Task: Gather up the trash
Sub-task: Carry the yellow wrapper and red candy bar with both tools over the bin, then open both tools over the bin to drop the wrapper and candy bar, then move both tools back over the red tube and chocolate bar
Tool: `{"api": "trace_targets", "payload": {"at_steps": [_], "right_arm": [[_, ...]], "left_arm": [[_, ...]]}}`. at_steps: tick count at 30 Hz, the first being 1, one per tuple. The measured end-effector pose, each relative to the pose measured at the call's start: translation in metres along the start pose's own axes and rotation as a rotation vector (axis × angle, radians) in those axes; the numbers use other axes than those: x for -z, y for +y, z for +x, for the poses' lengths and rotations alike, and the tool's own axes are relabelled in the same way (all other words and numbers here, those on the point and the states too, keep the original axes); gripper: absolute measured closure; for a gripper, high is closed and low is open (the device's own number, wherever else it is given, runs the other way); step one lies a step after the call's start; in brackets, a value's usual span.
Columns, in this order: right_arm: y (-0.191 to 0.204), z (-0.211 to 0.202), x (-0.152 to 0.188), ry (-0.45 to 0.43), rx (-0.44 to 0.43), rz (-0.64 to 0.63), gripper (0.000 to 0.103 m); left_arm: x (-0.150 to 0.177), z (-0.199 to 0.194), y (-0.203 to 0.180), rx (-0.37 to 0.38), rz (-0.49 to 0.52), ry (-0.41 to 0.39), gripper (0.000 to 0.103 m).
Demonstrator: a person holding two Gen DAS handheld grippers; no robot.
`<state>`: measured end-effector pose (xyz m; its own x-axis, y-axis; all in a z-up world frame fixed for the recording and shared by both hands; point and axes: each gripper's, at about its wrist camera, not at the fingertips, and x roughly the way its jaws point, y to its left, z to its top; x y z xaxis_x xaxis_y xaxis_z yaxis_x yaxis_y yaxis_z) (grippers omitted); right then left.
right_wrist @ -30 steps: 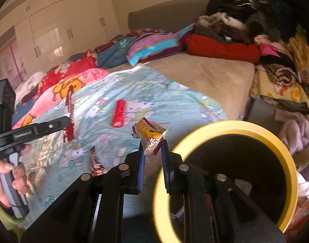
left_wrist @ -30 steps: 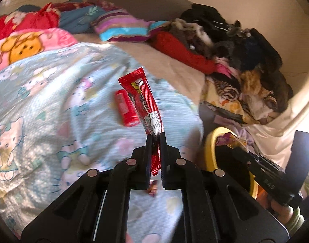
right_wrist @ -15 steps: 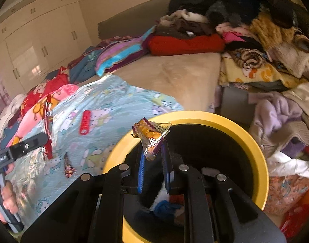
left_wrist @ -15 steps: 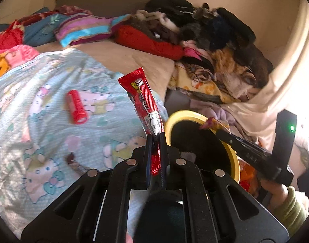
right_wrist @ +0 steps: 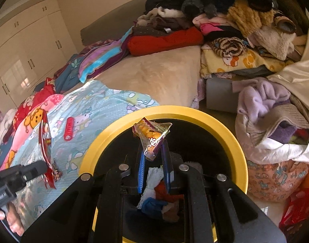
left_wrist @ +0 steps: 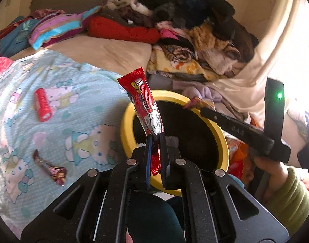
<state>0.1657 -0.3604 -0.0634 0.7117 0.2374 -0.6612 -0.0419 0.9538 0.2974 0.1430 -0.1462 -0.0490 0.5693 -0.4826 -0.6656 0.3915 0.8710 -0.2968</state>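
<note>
My left gripper is shut on a long red snack wrapper that stands upright in front of the yellow-rimmed black bin. My right gripper is shut on a clear wrapper with orange snacks, held over the open mouth of the bin. The bin holds crumpled trash at its bottom. The left wrist view also shows the right gripper above the bin's far rim. On the blue cartoon blanket lie a red tube and a small dark wrapper.
The bin stands on the floor beside the bed. A high pile of clothes covers the bed's far right end, and more laundry is heaped right of the bin. White wardrobes line the left wall.
Both grippers have swung right from over the blanket to the bin. The right gripper's wrapper now hangs above the bin's mouth, and the left gripper's red wrapper has reached the bin's near rim.
</note>
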Motion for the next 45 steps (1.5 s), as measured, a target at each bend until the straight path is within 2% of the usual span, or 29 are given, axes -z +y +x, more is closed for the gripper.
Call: {"api": "trace_targets", "payload": {"at_steps": [15, 17, 19, 21, 22, 23, 25, 27, 29, 34, 38, 45], "right_arm": [[-0.022, 0.003, 0.004, 0.036, 0.0, 0.062, 0.084], [-0.025, 0.002, 0.004, 0.03, -0.01, 0.078, 0.078], [-0.029, 0.001, 0.004, 0.021, -0.011, 0.097, 0.072], [-0.031, 0.0, 0.003, 0.015, -0.006, 0.104, 0.063], [-0.032, 0.0, 0.003, 0.012, -0.006, 0.108, 0.061], [-0.032, -0.001, 0.002, 0.008, -0.007, 0.111, 0.059], [-0.032, -0.002, 0.001, 0.001, -0.005, 0.112, 0.057], [-0.03, -0.002, 0.001, -0.001, -0.009, 0.11, 0.055], [-0.027, -0.001, 0.0, 0.0, -0.012, 0.102, 0.054], [-0.015, -0.003, -0.002, -0.002, -0.025, 0.077, 0.052], [-0.003, -0.006, -0.004, -0.012, -0.037, 0.048, 0.046], [0.021, -0.009, -0.006, -0.036, -0.078, 0.0, 0.041]], "left_arm": [[0.012, 0.05, -0.031, 0.045, 0.1, 0.118, 0.1], [0.012, 0.055, -0.032, 0.048, 0.105, 0.127, 0.099], [0.01, 0.061, -0.032, 0.045, 0.108, 0.133, 0.093], [0.009, 0.063, -0.029, 0.04, 0.093, 0.13, 0.068], [0.009, 0.061, -0.026, 0.039, 0.079, 0.122, 0.061], [0.009, 0.06, -0.024, 0.04, 0.072, 0.116, 0.05], [0.008, 0.056, -0.02, 0.042, 0.064, 0.098, 0.043], [0.006, 0.05, -0.017, 0.036, 0.06, 0.079, 0.027], [0.003, 0.043, -0.015, 0.042, 0.056, 0.059, 0.023], [-0.001, 0.028, -0.011, 0.015, 0.063, 0.019, 0.022], [-0.003, 0.015, -0.002, -0.039, 0.061, -0.018, 0.022], [-0.004, -0.008, 0.026, -0.137, 0.021, -0.065, 0.02]]}}
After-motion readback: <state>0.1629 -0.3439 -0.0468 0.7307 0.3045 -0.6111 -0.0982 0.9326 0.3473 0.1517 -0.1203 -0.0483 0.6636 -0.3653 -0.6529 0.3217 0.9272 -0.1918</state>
